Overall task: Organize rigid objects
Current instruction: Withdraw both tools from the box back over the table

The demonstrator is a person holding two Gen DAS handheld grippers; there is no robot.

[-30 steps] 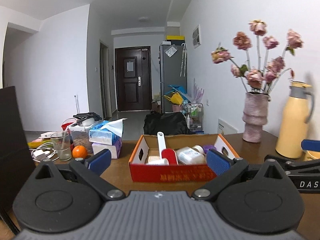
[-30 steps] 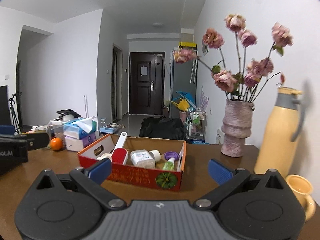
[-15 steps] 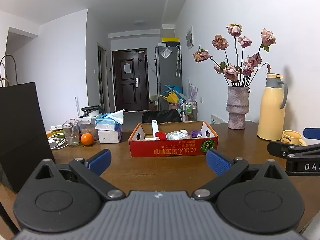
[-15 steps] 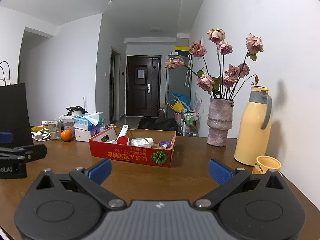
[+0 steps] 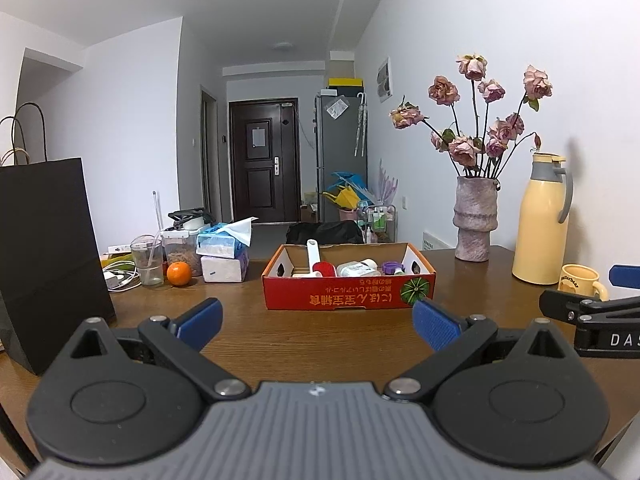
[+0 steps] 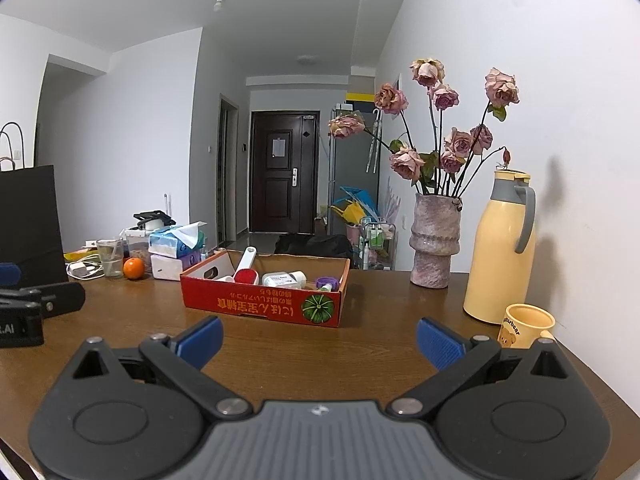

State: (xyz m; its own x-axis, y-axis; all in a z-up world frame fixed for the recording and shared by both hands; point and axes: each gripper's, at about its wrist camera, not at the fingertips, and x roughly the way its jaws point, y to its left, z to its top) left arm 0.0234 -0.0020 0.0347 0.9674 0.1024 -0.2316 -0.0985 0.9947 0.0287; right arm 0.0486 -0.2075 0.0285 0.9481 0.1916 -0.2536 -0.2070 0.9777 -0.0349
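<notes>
While both tongs, left tongs [image 5: 316,322] and right tongs [image 6: 318,338], gape wide and empty, the red cardboard box [image 5: 348,298] of hard plastic bottles sits mid glossy wooden tabletop [image 5: 304,336].

Red cardboard box [image 5: 348,294] mid brown wooden worktop [image 5: 320,332]; round orange fruit [image 5: 178,273] left; pink ceramic vase [image 5: 475,220], yellow thermos jug [image 5: 542,224] right.
</notes>
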